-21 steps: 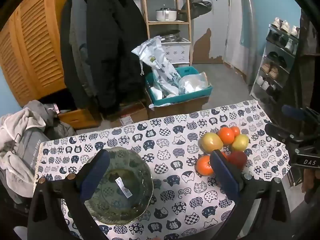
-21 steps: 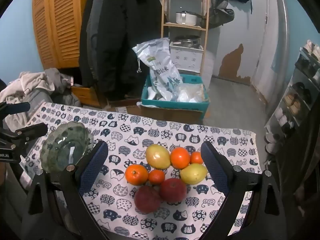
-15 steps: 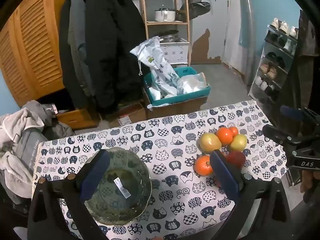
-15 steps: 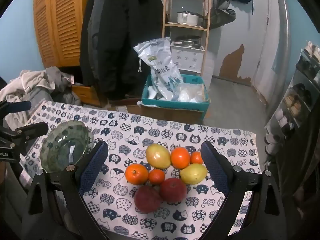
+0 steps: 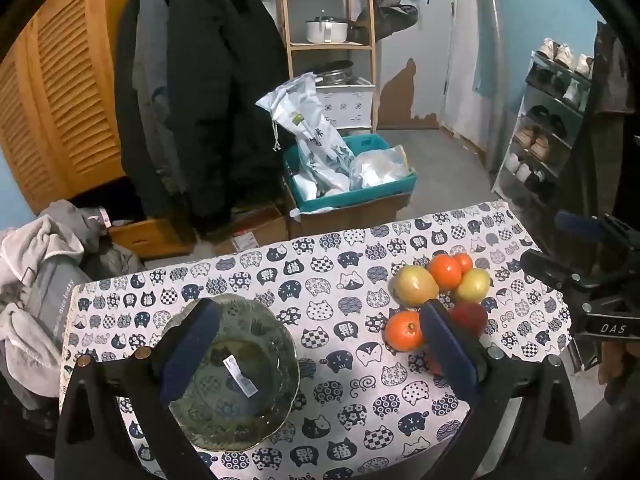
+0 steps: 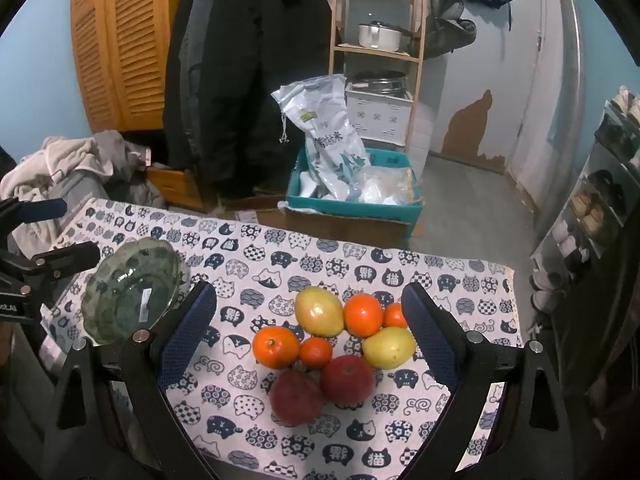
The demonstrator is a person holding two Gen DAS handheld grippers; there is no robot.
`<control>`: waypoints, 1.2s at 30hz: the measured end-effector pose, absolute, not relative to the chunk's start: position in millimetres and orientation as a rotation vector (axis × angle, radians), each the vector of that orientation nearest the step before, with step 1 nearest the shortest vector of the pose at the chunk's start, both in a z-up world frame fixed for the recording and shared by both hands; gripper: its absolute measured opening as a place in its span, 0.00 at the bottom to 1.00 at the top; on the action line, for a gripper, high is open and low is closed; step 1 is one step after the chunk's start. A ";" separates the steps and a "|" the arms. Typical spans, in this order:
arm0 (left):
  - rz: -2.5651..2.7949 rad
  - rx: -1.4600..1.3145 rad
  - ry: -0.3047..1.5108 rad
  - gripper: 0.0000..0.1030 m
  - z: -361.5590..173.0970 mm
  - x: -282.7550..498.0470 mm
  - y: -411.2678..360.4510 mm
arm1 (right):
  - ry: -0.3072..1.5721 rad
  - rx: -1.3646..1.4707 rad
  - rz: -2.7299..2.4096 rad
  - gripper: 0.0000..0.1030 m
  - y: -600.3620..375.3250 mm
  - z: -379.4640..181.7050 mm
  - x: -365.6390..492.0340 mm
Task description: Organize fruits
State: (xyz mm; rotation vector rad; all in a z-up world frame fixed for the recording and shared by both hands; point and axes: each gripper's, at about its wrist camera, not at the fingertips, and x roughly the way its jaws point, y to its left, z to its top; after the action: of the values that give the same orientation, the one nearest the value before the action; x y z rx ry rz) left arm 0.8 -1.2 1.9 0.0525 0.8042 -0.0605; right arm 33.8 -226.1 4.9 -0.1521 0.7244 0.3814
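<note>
Nothing is sorted yet: the green bowl (image 5: 234,376) stands empty, all fruits (image 6: 332,344) lie clustered on the counter (image 6: 280,256). Both the left hand-held gripper (image 5: 316,354) and the right hand-held gripper (image 6: 308,334) are released, grasping nothing.

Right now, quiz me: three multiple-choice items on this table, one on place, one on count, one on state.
1. Where does the bowl sit relative to the fruit pile?
A. To its left, apart from it
B. To its right, touching it
C. Under it

2. How many red apples lie in the pile?
A. None
B. Two
C. Five

3. What is the state of the right gripper?
A. Shut on an orange
B. Open, holding nothing
C. Shut on the bowl

Answers:
1. A, since bare cloth separates the bowl from the fruit in the right wrist view.
2. B, since two red apples sit side by side at the near edge of the pile.
3. B, since its fingers stand wide apart, with the fruit lying on the cloth beyond them.
</note>
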 end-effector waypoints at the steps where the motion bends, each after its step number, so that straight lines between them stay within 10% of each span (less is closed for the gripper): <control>1: -0.063 0.052 0.804 0.98 2.1 1.1 -1.1 | 0.723 -0.158 0.385 0.89 -224.8 4.4 34.1; 36: -0.074 0.048 0.803 0.98 0.7 -0.5 -3.3 | 0.723 -0.162 0.389 0.89 -224.2 7.3 34.6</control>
State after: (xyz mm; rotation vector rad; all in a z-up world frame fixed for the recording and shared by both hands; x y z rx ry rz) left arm -0.5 -3.3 0.7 0.0479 0.8029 -0.0737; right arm 34.6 -224.2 7.3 -0.1625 0.7232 0.3888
